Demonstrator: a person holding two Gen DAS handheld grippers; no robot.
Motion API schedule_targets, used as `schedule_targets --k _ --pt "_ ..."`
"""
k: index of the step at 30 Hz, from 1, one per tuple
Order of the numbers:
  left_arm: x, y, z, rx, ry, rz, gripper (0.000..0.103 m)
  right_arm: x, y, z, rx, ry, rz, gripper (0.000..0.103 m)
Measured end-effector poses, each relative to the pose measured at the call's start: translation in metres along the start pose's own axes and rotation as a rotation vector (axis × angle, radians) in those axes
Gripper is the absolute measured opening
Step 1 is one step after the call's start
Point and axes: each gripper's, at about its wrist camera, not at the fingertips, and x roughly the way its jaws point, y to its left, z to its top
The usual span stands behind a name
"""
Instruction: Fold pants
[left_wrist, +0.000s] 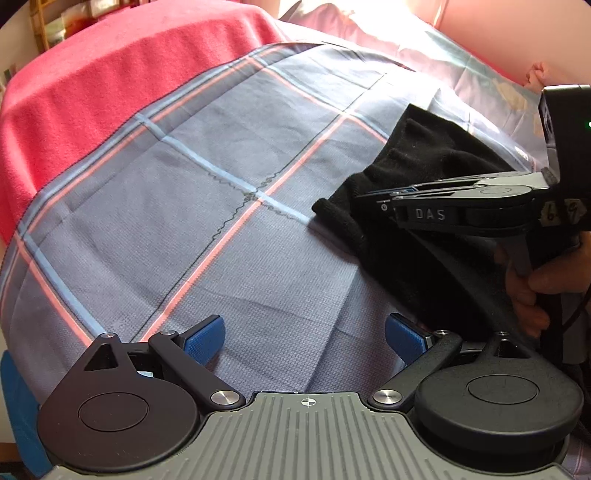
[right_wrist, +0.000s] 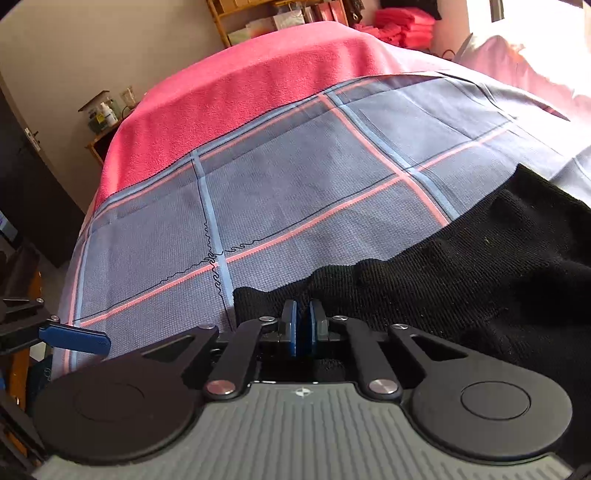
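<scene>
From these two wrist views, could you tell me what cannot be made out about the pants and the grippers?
- Black pants: right part cut off by the frame edge in the right wrist view; in the left wrist view the right gripper covers them, so no fold shows.
- Right gripper's pads: nearly shut, whether cloth sits between them is unclear.
- Left gripper: open, over the plaid sheet.

We lose the black pants (right_wrist: 461, 266) past the right edge | right gripper (right_wrist: 303, 321) hides the fabric between its jaws | shelf items (right_wrist: 107, 114) too small to name | window area overexposed
</scene>
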Motion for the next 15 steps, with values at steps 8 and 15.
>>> schedule_targets --k 8,15 --pt "0.005 -0.038 0.036 0.084 -0.095 -0.083 0.103 -0.021 -0.101 0.027 0.221 -0.111 -0.340 0.023" --pt "0.061 -0.075 0.042 0.183 0.042 -0.086 0.103 -0.005 -0.114 0.051 0.254 -0.156 -0.294 0.041"
